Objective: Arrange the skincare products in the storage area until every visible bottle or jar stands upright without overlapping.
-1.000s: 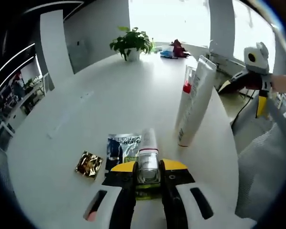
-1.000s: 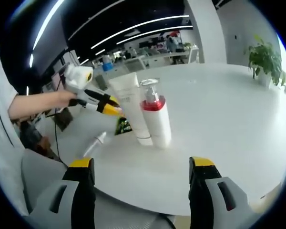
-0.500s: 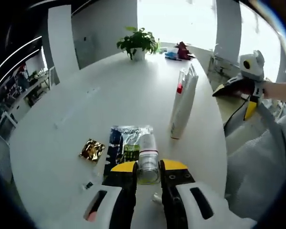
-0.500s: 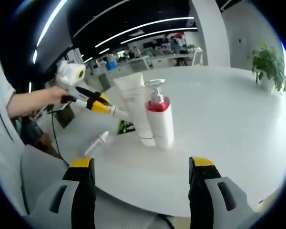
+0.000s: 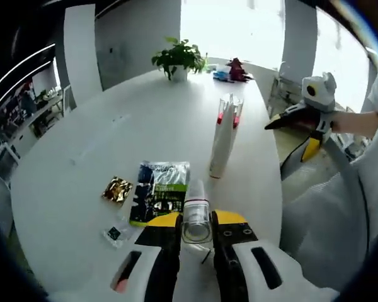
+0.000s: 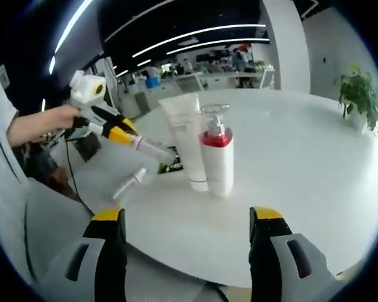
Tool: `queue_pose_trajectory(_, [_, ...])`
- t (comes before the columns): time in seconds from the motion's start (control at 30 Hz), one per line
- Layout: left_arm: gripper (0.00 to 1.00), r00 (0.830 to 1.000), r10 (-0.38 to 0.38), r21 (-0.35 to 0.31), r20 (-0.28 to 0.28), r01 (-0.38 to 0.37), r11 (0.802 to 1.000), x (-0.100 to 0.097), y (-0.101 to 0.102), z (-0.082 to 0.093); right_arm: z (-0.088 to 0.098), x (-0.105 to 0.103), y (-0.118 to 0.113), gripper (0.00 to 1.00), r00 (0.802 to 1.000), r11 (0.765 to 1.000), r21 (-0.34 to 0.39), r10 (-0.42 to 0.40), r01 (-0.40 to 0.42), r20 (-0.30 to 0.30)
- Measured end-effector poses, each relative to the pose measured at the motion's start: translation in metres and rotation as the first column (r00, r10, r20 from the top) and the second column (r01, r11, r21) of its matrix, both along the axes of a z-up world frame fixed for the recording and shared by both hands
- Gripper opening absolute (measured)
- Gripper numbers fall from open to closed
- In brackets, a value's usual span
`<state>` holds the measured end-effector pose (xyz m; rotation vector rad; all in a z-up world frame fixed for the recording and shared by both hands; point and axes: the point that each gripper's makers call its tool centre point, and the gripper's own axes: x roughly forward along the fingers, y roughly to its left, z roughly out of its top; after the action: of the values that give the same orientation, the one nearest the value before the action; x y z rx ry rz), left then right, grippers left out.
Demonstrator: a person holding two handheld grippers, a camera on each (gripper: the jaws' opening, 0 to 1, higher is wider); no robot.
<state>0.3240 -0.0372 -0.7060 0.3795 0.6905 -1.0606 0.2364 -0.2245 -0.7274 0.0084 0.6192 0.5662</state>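
The small clear bottle [image 5: 196, 214] sits pinched between the jaws of my left tool [image 5: 196, 234], lifted off the tabletop [image 5: 101, 145]. Its long axis runs straight out along the jaws, cap end pointing away from me, so it lies closer to level than upright. In the right gripper view that same bottle [image 6: 152, 150] sticks out of the left tool [image 6: 127, 137], slanting down toward the two products that already stand.

Those two are the white tube [image 5: 222, 143], standing on its cap, and the pump bottle with the red collar [image 6: 218, 158], touching or very nearly so, side by side. They lie ahead of the left tool and a little to its right. A dark sachet [image 5: 158, 191] lies flat just in front of the jaws, a gold foil packet [image 5: 117, 189] beside it, and something small and white [image 6: 130, 184] lies on its side near the tabletop edge.

My right tool [image 6: 188, 234] is spread wide and holds nothing, hanging back at the near edge. The left one is nearer the work. I judge the coming move turns on tipping the bottle from pointing forward to pointing up, then setting it down on bare tabletop clear of the sachet and the standing pair.
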Motion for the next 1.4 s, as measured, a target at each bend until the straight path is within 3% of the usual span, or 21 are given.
queue_pose_trajectory(0.47, [0.19, 0.999, -0.009, -0.009, -0.031, 0.009, 1.000, -0.028, 0.002, 0.010, 0.000, -0.004, 0.006, 0.79, 0.999, 0.998, -0.036, 0.046, -0.045, 0.010])
queue_pose_trajectory(0.63, [0.19, 0.999, -0.032, -0.009, -0.036, 0.031, 0.999, -0.042, -0.001, 0.013, -0.001, -0.009, 0.015, 0.77, 0.994, 0.992, -0.063, 0.111, -0.111, 0.007])
queue_pose_trajectory(0.77, [0.19, 0.998, -0.035, -0.021, -0.047, 0.034, 0.999, -0.051, -0.002, 0.015, -0.005, -0.022, 0.031, 0.75, 0.967, 0.960, -0.120, 0.253, -0.253, -0.014])
queue_pose_trajectory(0.9, [0.19, 0.997, -0.041, -0.021, -0.070, 0.040, 0.999, -0.068, -0.001, 0.014, -0.010, -0.027, 0.038, 0.72, 0.947, 0.922, -0.225, 0.321, -0.315, -0.010])
queue_pose_trajectory(1.07, [0.19, 0.995, -0.023, -0.045, -0.102, 0.018, 0.999, -0.079, 0.001, 0.016, -0.008, -0.031, 0.058, 0.70, 0.935, 0.909, -0.242, 0.353, -0.339, 0.017])
queue_pose_trajectory(1.27, [0.19, 0.990, 0.012, -0.086, -0.140, -0.024, 0.996, -0.091, -0.001, 0.025, -0.008, -0.036, 0.085, 0.67, 0.912, 0.875, -0.309, 0.408, -0.374, 0.051])
queue_pose_trajectory(1.4, [0.19, 0.987, 0.026, -0.094, -0.159, -0.041, 0.995, -0.097, 0.000, 0.028, -0.004, -0.033, 0.096, 0.67, 0.904, 0.873, -0.306, 0.419, -0.379, 0.077])
